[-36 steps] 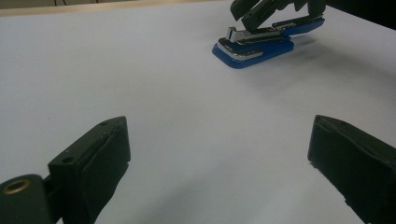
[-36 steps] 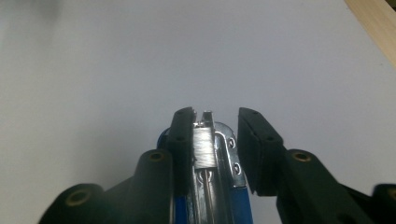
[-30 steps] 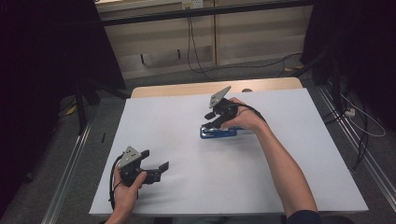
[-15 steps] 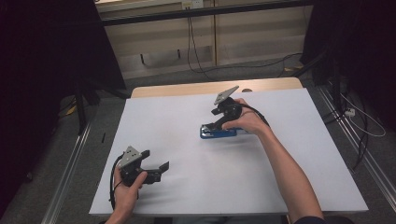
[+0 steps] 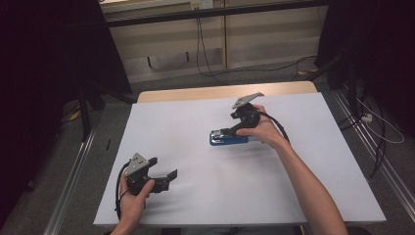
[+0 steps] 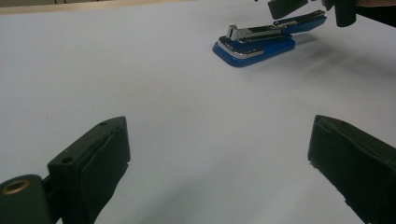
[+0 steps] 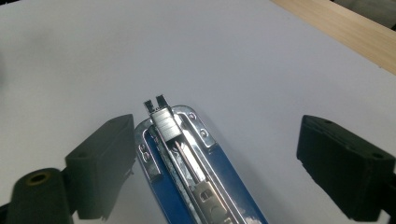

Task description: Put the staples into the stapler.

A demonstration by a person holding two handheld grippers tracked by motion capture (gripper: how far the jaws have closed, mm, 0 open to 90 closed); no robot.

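High view. A blue stapler [image 5: 228,137] lies flat on the white table [image 5: 195,205], a little past its middle and nearer the far edge than the near one, with its long axis running roughly parallel to that far edge. The right gripper [image 5: 230,130] hangs directly over the stapler's right-hand end, jaws pointing along its length towards the table's left edge. The left gripper [image 5: 165,175] rests near the near-left corner, well apart from the stapler, so the right hand is by far the nearer.

Left gripper view. The left gripper's two jaws stand wide apart with nothing but bare table between them. The stapler [image 6: 261,41] lies far ahead and to the right, its metal magazine exposed on top; the tips of the other gripper hang just above its far end.

Right gripper view. The right gripper [image 7: 212,156] is spread wide and grips nothing. The stapler [image 7: 196,172] runs lengthwise away from the camera, lying close beside the left jaw and well apart from the right one. The body is thus off centre in the gap; a closing move would probably need a sideways shift first.
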